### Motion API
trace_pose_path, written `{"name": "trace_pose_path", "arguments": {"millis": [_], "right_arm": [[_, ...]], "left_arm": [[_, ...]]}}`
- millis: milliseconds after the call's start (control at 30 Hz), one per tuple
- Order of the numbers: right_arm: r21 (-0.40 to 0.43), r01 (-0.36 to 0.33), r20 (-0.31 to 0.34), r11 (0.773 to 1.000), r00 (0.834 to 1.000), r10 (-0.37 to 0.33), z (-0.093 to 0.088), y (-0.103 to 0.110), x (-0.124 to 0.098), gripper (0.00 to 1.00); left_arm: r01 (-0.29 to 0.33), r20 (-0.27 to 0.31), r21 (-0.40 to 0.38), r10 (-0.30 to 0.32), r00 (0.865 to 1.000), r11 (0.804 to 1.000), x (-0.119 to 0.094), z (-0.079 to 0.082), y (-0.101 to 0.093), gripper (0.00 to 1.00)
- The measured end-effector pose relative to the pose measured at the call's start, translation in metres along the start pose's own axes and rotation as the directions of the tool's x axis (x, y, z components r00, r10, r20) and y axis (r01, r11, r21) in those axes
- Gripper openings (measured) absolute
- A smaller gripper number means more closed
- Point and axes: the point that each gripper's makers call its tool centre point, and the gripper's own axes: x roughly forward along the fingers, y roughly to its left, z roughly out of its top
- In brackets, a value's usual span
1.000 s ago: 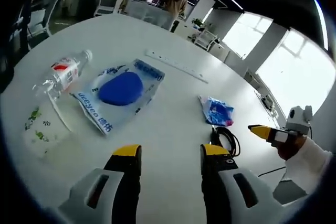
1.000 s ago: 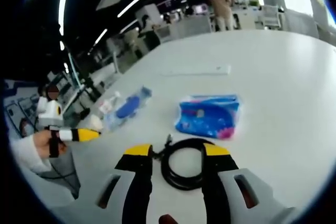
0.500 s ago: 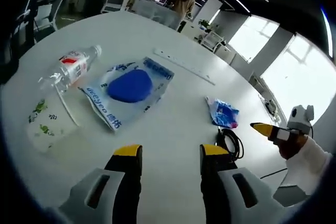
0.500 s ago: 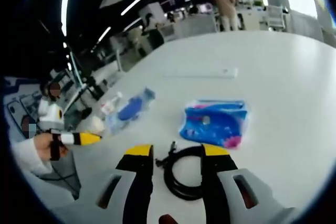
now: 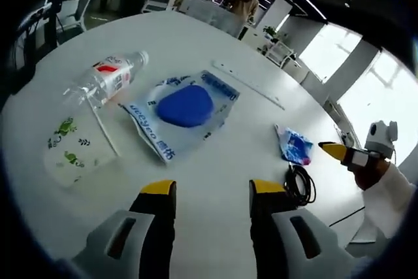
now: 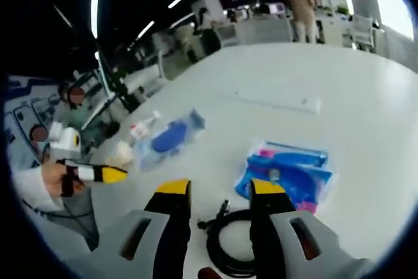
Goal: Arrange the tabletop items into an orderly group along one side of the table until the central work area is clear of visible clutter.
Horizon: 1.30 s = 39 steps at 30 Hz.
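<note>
My left gripper [image 5: 212,191] is open above bare white table [image 5: 215,155], nothing between its jaws. Ahead lie a clear bag with a blue pad [image 5: 186,106], a clear water bottle [image 5: 108,80] on its side, and a white packet with green prints [image 5: 75,155]. A small blue packet [image 5: 295,146] and a coiled black cable [image 5: 300,184] lie to the right. My right gripper [image 6: 220,191] is open, with the cable [image 6: 228,243] lying on the table between its jaws, untouched. The blue packet [image 6: 290,174] sits just beyond its right jaw.
A long white strip [image 5: 248,85] lies flat past the bag, also in the right gripper view as the white strip [image 6: 274,101]. The right gripper [image 5: 343,153] shows held by a hand, and likewise the left gripper [image 6: 98,173]. Desks, chairs and people stand beyond the round table.
Both cameras shifted: the cable and blue packet now sit lower and closer in the right gripper view. Both grippers stay open. No item on the table has moved.
</note>
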Motion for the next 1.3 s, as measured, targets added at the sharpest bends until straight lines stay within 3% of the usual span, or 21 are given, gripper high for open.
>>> {"name": "trace_pose_path", "arguments": {"millis": [500, 733, 900, 1000, 1200, 1300], "right_arm": [[-0.089, -0.047, -0.048, 0.995, 0.998, 0.043, 0.041, 0.006, 0.050, 0.32], [-0.157, -0.074, -0.125, 0.985, 0.991, 0.055, 0.043, 0.006, 0.077, 0.25], [-0.177, -0.100, -0.155, 0.979, 0.985, 0.072, 0.048, 0.009, 0.096, 0.28], [-0.225, -0.127, -0.246, 0.966, 0.967, 0.070, 0.037, 0.008, 0.112, 0.27], [-0.223, -0.162, -0.253, 0.961, 0.962, 0.103, 0.043, 0.022, 0.134, 0.27], [-0.171, -0.160, -0.252, 0.972, 0.961, 0.114, 0.044, 0.023, 0.144, 0.27]], "left_arm": [[-0.060, -0.005, -0.084, 0.060, 0.998, 0.995, 0.014, 0.003, 0.022, 0.43], [-0.082, -0.006, -0.128, 0.082, 0.997, 0.988, 0.020, 0.006, 0.030, 0.40], [-0.092, -0.010, -0.141, 0.092, 0.996, 0.986, 0.024, 0.009, 0.034, 0.40], [-0.112, -0.018, -0.151, 0.110, 0.994, 0.982, 0.029, 0.006, 0.038, 0.39], [-0.126, -0.006, -0.198, 0.127, 0.992, 0.972, 0.033, 0.007, 0.040, 0.37], [-0.130, 0.009, -0.211, 0.135, 0.991, 0.969, 0.035, 0.010, 0.042, 0.34]]}}
